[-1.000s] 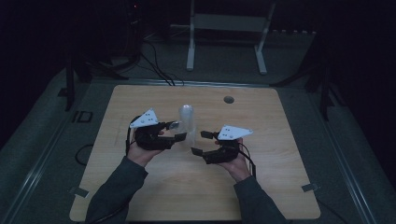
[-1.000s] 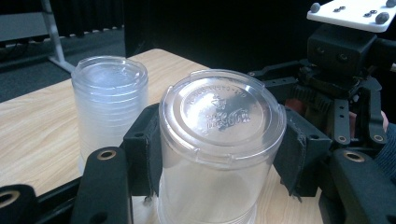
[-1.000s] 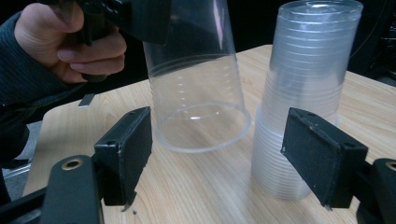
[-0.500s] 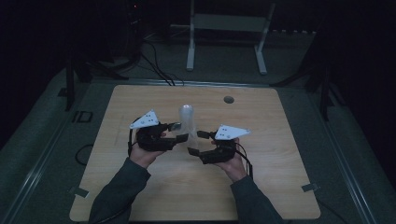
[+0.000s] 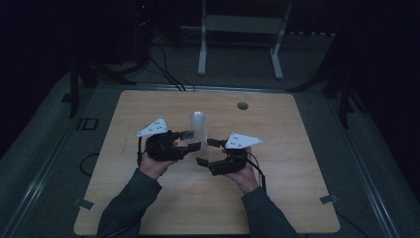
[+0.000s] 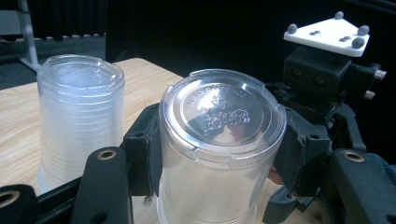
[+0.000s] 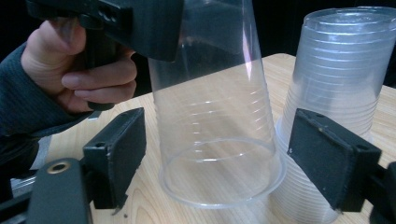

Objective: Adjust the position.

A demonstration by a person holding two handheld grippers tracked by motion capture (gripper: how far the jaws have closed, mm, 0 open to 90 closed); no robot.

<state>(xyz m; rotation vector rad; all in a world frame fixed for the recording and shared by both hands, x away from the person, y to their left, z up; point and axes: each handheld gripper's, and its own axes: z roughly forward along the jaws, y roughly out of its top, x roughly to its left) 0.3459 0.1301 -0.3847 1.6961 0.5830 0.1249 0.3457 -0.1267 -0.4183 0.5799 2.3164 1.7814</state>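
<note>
A single clear plastic cup [image 6: 219, 140] stands upside down on the wooden table [image 5: 297, 148], right beside an upside-down stack of clear cups [image 5: 197, 126]. My left gripper [image 6: 222, 154] is shut on the single cup, one pad on each side below its flat base. In the right gripper view the cup [image 7: 215, 116] rests on its wide rim with the stack [image 7: 336, 70] to its right. My right gripper [image 7: 219, 158] is open, its pads [image 7: 116, 154] flanking the rim with small gaps. In the high view the left gripper [image 5: 193, 140] and right gripper [image 5: 205, 151] meet at the stack.
A round hole [image 5: 242, 105] sits in the table's far edge zone. A white stand [image 5: 237, 29] and cables [image 5: 168, 74] lie on the dark floor beyond. Bare wood stretches left, right and in front of the hands.
The right gripper has shifted slightly left, closer to the cup and the left gripper. The left gripper and the stack have stayed about where they were.
</note>
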